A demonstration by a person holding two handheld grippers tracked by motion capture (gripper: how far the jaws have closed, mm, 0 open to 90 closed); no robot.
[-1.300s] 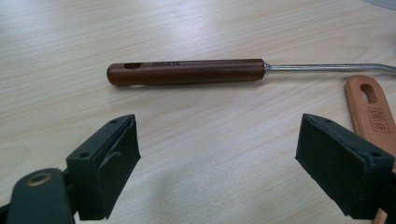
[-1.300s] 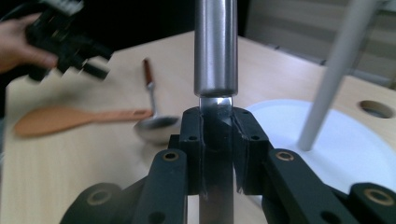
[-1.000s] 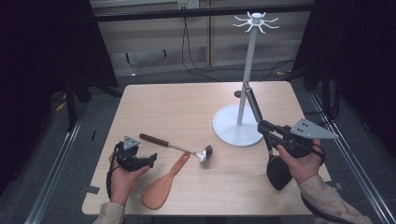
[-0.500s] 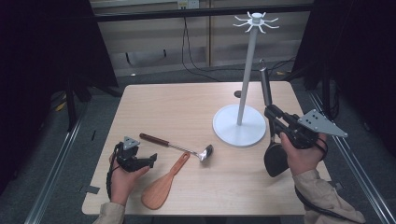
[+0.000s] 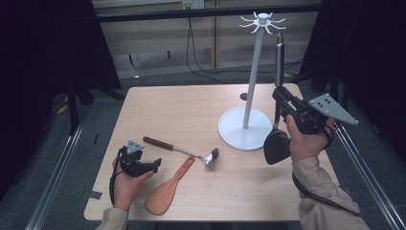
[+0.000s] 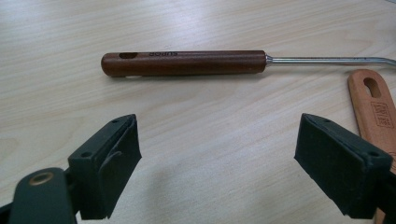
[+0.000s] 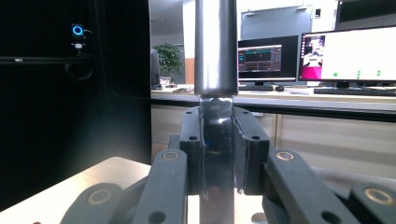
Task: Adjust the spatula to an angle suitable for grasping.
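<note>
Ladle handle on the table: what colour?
Dark reddish-brown wood on the ladle handle, clearest in the left gripper view.

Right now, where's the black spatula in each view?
High view: the black spatula is right of centre, upright in the right gripper, beside the white rack.
Right gripper view: centre, its handle rises from between the shut fingers.
Left gripper view: this one faces the ladle handle instead.
Shared landmark: the wooden table, also at and.
</note>
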